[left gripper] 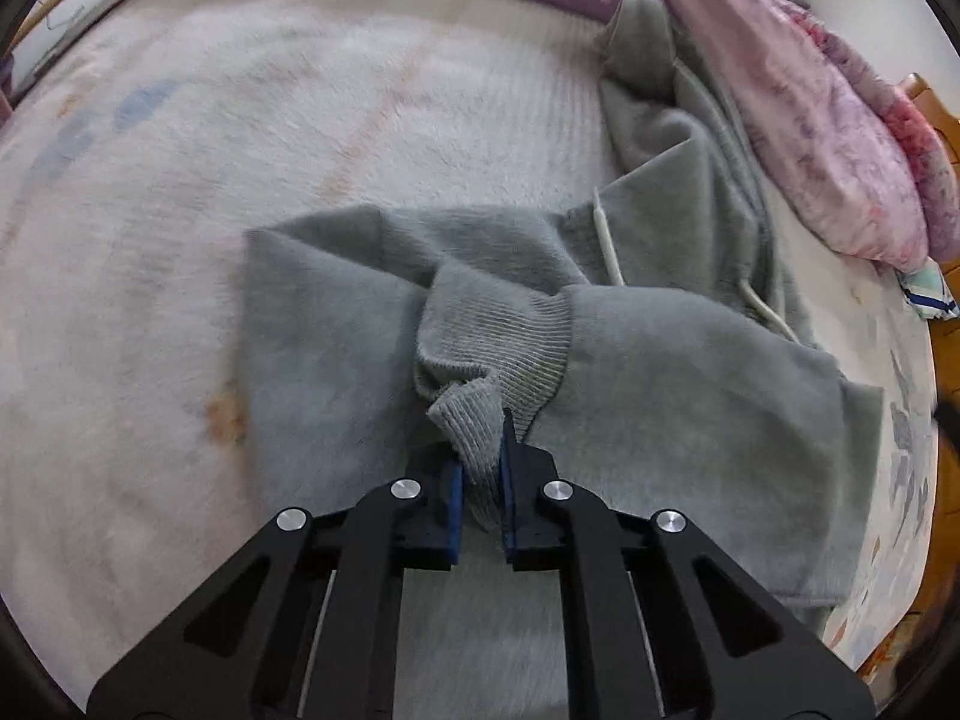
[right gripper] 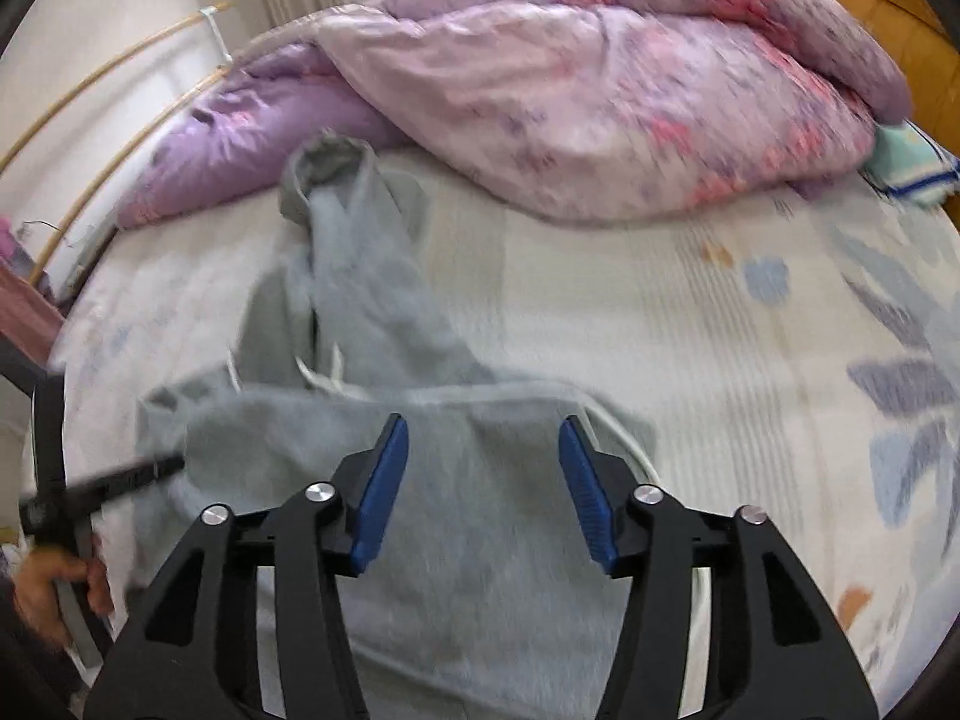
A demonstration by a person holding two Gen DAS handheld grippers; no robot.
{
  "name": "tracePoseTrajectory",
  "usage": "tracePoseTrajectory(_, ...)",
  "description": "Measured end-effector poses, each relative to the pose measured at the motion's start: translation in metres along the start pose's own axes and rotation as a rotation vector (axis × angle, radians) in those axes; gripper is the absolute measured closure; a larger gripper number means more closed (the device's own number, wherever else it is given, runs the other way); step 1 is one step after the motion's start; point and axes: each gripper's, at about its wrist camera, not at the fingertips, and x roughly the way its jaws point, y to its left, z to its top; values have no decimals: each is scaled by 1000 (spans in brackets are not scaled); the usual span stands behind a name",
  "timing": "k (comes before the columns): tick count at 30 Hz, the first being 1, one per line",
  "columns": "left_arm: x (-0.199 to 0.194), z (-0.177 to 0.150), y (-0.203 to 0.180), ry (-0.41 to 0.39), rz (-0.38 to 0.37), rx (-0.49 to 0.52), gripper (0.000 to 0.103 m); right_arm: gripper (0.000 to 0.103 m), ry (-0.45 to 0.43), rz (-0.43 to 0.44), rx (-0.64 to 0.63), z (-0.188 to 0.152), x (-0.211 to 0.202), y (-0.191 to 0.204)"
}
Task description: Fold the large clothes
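Observation:
A grey fleece hoodie (left gripper: 660, 360) lies crumpled on the bed, its hood (left gripper: 642, 42) toward the quilt and white drawstrings (left gripper: 606, 234) across it. My left gripper (left gripper: 480, 480) is shut on the ribbed sleeve cuff (left gripper: 474, 420), which it holds over the hoodie's body. In the right wrist view the hoodie (right gripper: 456, 540) lies below my right gripper (right gripper: 483, 480), which is open and empty just above the fabric. The left gripper's black tip (right gripper: 132, 477) shows at the hoodie's left edge.
A pink and purple quilt (right gripper: 600, 96) is heaped along the far side of the bed. A floral sheet (right gripper: 780, 330) covers the mattress. A wooden headboard (right gripper: 888, 12) stands at the far right, and a folded teal cloth (right gripper: 912, 168) lies by it.

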Motion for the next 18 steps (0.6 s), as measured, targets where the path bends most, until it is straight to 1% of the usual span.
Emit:
tracePoseTrajectory(2, -13, -10, 11, -6, -2, -32, 94, 46, -8, 31, -5, 19, 7, 4)
tracePoseTrajectory(4, -17, -20, 26, 20, -4, -90, 94, 43, 7, 59, -12, 37, 22, 10)
tracePoseTrajectory(5, -15, -24, 31, 29, -5, -100, 93, 43, 20, 65, -6, 45, 30, 13)
tracePoseTrajectory(7, -12, -26, 34, 35, 7, -106, 85, 42, 43, 90, -1, 57, 48, 19)
tracePoseTrajectory(8, -10, -26, 35, 47, 2, -120, 69, 41, 54, 97, 2, 62, 59, 23)
tracePoseTrajectory(9, -12, -24, 36, 53, -10, -142, 59, 41, 59, 99, 2, 65, 67, 25)
tracePoseTrajectory(10, -17, -19, 37, 24, -22, -156, 52, 41, 80, 122, 2, 70, 80, 30)
tracePoseTrajectory(11, -24, -14, 36, -11, -24, -159, 40, 41, 92, 135, 6, 73, 91, 34)
tracePoseTrajectory(12, -30, -9, 35, -37, -23, -152, 34, 41, 94, 141, 6, 75, 98, 36)
tracePoseTrajectory(13, -37, 0, 32, -72, -31, -139, 32, 41, 106, 156, 7, 78, 109, 40)
tracePoseTrajectory(15, -40, 21, 24, -104, -63, -111, 31, 41, 117, 163, 1, 87, 126, 46)
tracePoseTrajectory(17, -29, 50, 12, -101, -101, -79, 31, 41, 124, 170, 7, 96, 139, 49)
tracePoseTrajectory(18, -21, 62, 7, -87, -111, -70, 31, 41, 129, 179, 20, 102, 147, 49)
